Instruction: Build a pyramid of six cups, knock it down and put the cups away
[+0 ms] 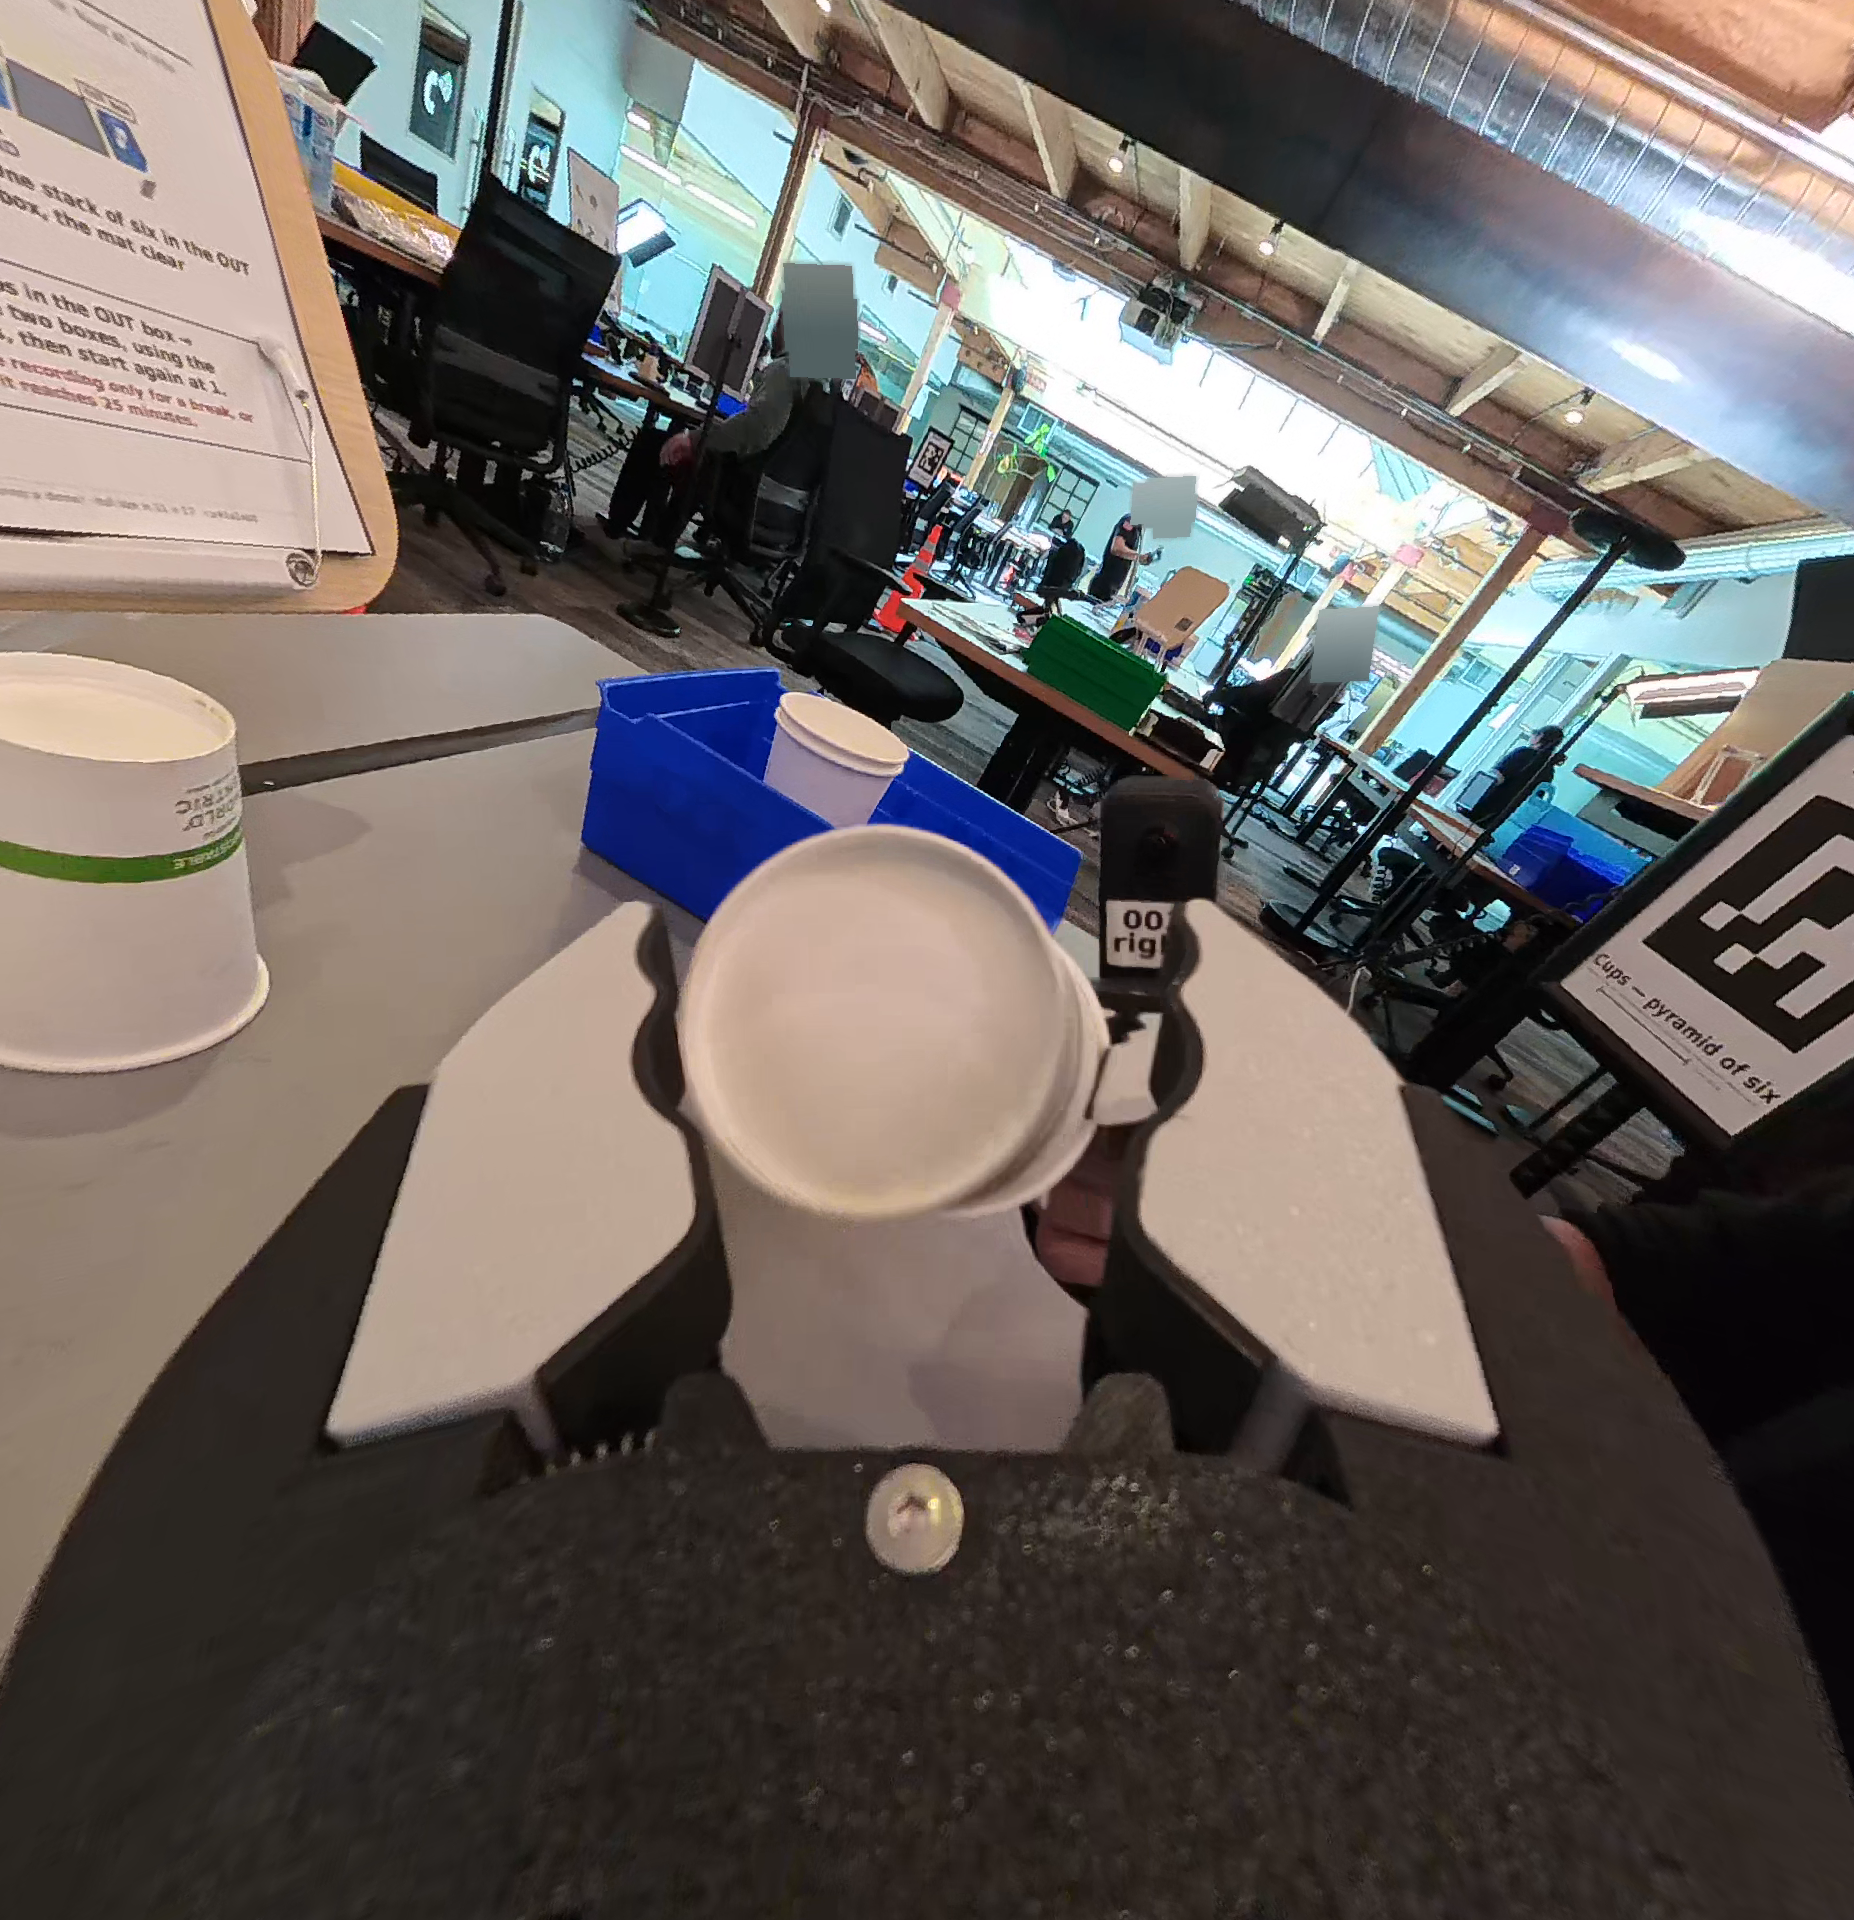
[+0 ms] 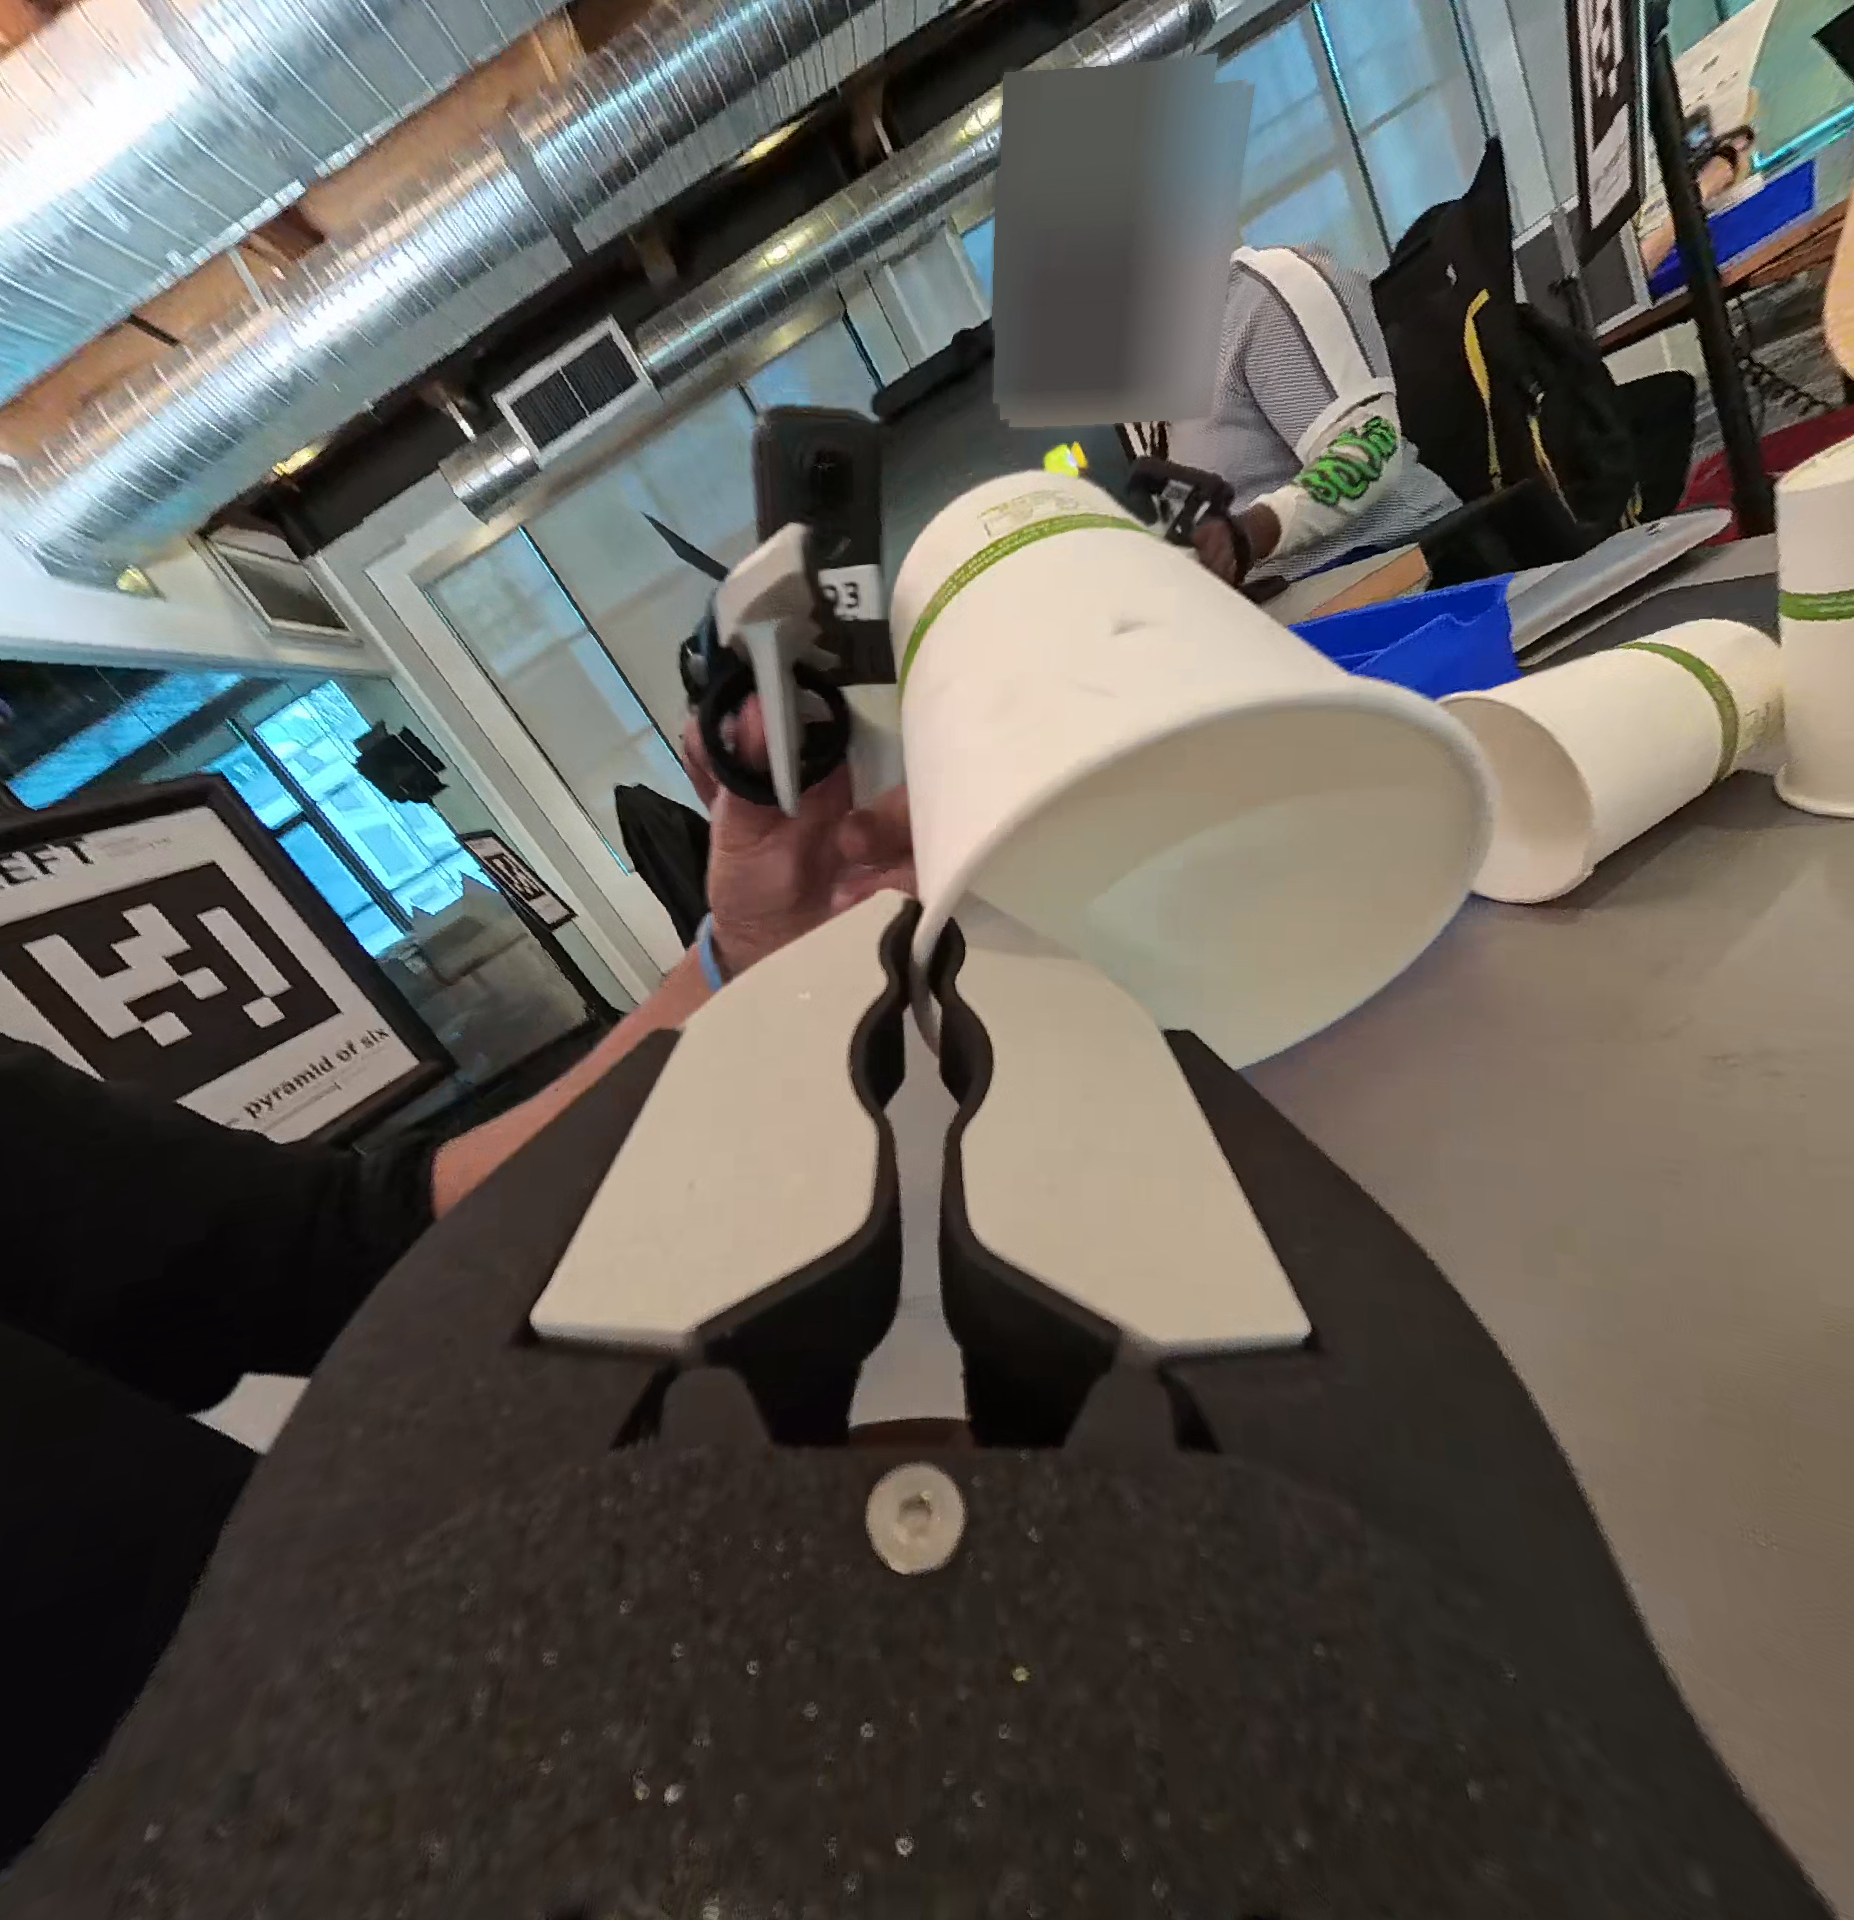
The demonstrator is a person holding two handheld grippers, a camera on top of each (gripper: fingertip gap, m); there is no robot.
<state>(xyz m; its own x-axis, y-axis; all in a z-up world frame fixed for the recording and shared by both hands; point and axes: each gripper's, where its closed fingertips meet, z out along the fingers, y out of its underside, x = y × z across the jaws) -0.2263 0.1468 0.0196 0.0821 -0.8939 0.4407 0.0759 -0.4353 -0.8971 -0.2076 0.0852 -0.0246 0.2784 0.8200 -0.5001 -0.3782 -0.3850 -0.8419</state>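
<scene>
a: so where's the cup point(image 2: 1162, 769) right now?

b: centre of the right wrist view, tipped on its side. the right gripper point(image 2: 921, 961) is clenched on its rim, one finger inside and one outside.

a: and the left gripper point(image 1: 918, 1023)?

b: spread around the cup's base, mid frame; can't tell if it's squeezing. another cup point(image 1: 835, 769) stands in the blue bin point(image 1: 684, 800) behind, and one sits upside down point(image 1: 102, 862) on the grey table point(image 1: 414, 935) at left.

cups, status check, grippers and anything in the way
Left gripper shut on held cup; right gripper pinching its rim. Blue bin holds one cup. Upturned cup on table, clear of the path.
</scene>
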